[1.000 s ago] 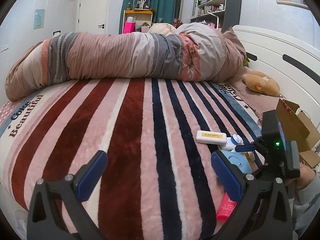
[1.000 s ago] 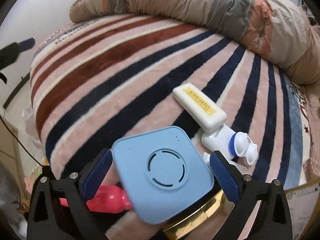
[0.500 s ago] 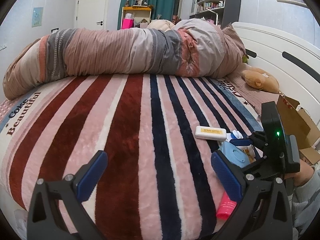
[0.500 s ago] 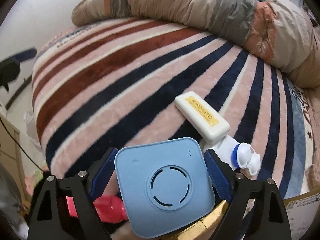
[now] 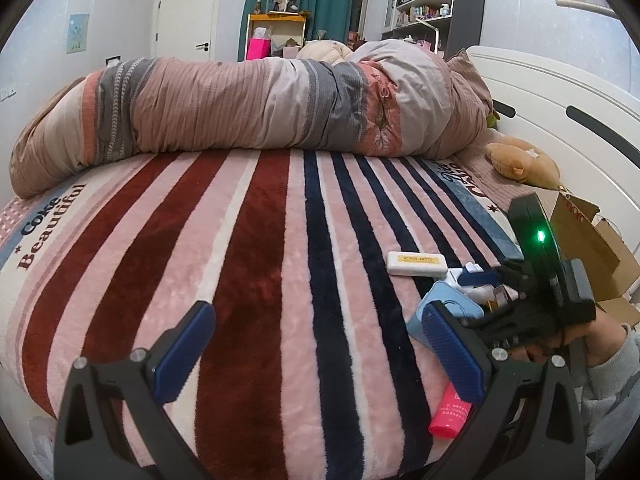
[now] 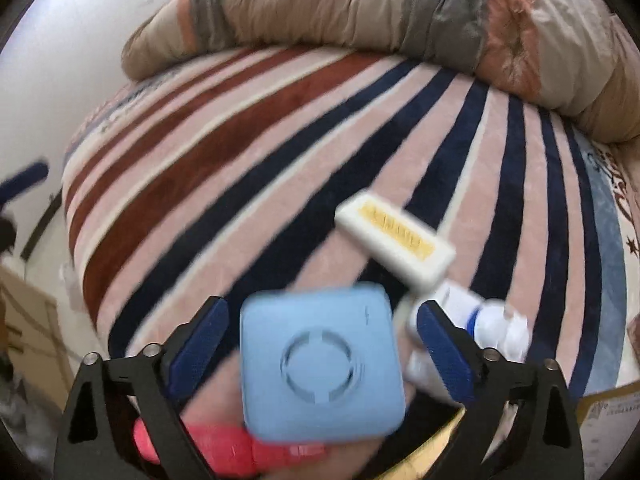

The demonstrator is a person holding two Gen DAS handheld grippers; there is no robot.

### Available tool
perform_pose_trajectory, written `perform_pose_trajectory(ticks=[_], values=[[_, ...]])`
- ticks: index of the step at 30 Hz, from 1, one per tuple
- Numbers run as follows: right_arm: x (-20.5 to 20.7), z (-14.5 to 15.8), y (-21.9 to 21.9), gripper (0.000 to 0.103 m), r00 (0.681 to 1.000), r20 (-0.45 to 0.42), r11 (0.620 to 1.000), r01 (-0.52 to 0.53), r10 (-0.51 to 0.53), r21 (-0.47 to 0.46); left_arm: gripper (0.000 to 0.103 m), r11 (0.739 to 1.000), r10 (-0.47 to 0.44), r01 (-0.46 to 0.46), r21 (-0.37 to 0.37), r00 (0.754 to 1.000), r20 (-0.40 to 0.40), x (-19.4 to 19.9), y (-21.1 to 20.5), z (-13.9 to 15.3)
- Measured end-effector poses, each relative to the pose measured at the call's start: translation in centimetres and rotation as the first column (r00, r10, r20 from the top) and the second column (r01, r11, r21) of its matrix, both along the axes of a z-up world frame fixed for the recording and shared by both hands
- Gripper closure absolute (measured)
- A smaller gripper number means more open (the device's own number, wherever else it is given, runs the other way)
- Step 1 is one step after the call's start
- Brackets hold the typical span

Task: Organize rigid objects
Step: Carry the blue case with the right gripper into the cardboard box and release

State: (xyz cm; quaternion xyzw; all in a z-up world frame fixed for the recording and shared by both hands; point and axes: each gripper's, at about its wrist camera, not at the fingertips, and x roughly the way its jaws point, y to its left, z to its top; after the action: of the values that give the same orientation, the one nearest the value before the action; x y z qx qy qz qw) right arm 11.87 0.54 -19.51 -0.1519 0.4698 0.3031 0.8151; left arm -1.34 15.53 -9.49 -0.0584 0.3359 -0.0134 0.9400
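A light blue square box sits between the fingers of my right gripper; gaps show on both sides, so the jaws are not closed on it. It also shows in the left wrist view. Beyond it lie a white case with a yellow label, a white bottle with a blue cap and a pink tube. My left gripper is open and empty over the striped blanket, left of the pile.
The striped blanket covers the bed. A rolled duvet lies across the far side. An open cardboard box stands at the right by the white headboard. A plush toy lies near it.
My right gripper closed in partly around the blue box, then lifted and tilted; the view is now blurred. The left gripper dropped lower and stayed open.
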Motion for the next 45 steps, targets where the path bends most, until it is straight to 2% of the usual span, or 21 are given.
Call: perform_pose_trajectory(ticks=[5,6,7,10,12,16,18,23,29,31,32,34,36,39,45], values=[[-0.5,-1.7,0.1,0.008,1.0,-0.008,0.998,-0.021,0.021,-0.055,0.0,1.0,-0.014,0.014,-0.007,1.0,-0.005,-0.2,-0.4,0.1],[-0.7,-1.8,0.2,0.01,1.0,0.004,0.998,-0.023,0.023,-0.064,0.0,1.0,-0.017,0.017,-0.005,1.0,-0.007,-0.1,-0.5,0.1],[-0.7,-1.7,0.3,0.025,1.0,0.012,0.997,-0.017,0.017,-0.073,0.0,1.0,-0.023,0.023,-0.007,1.0,-0.01,-0.1,-0.6,0.1],[-1.4,-1.4,0.3,0.025,0.999,0.033,0.997,-0.016,0.019,-0.077,0.0,0.998,-0.052,0.052,-0.037,0.998,-0.018,0.2,-0.7,0.3],[-2.1,-0.7,0.7,0.025,0.996,0.084,0.996,-0.025,0.032,-0.083,0.001,0.993,-0.096,0.094,-0.068,0.995,-0.013,0.4,-0.8,0.6],[-3.7,2.2,0.7,0.025,0.988,0.149,0.999,-0.038,0.038,-0.005,0.001,0.97,-0.203,0.202,-0.132,0.979,0.013,0.8,-1.4,1.8],[-4.8,4.1,0.7,0.025,0.981,0.187,0.998,-0.061,0.054,0.032,0.001,0.946,-0.267,0.269,-0.181,0.963,0.034,1.2,-2.0,2.8],[-8.0,9.5,-0.2,0.025,0.948,0.315,0.987,-0.098,0.054,0.127,0.002,0.863,-0.407,0.415,-0.288,0.909,0.09,2.3,-4.7,6.3],[-11.7,14.8,-4.1,0.025,0.89,0.457,0.97,-0.109,-0.003,0.218,0.022,0.768,-0.532,0.54,-0.343,0.837,0.127,3.5,-10.2,10.3],[-12.6,15.7,-5.7,0.025,0.868,0.497,0.97,-0.1,-0.024,0.222,0.03,0.732,-0.573,0.577,-0.362,0.809,0.131,4.1,-12.6,11.2],[-13.0,16.2,-6.7,0.025,0.859,0.511,0.969,-0.091,-0.04,0.229,0.038,0.718,-0.591,0.591,-0.368,0.797,0.127,4.4,-14.0,11.5],[-13.3,16.8,-9.1,0.025,0.849,0.522,0.965,-0.065,-0.079,0.252,0.047,0.714,-0.606,0.602,-0.357,0.787,0.115,4.9,-16.6,12.0],[-13.5,17.1,-11.6,0.025,0.844,0.522,0.963,-0.028,-0.122,0.269,0.063,0.727,-0.61,0.604,-0.327,0.786,0.096,5.5,-19.4,12.2],[-13.5,17.1,-15.6,0.025,0.844,0.505,0.955,0.028,-0.181,0.296,0.063,0.704,-0.654,0.64,-0.307,0.754,0.071,6.2,-24.0,12.1],[-13.0,15.6,-22.0,0.025,0.855,0.446,0.943,0.131,-0.264,0.307,0.065,0.678,-0.711,0.686,-0.263,0.703,0.003,7.5,-31.1,10.5]])
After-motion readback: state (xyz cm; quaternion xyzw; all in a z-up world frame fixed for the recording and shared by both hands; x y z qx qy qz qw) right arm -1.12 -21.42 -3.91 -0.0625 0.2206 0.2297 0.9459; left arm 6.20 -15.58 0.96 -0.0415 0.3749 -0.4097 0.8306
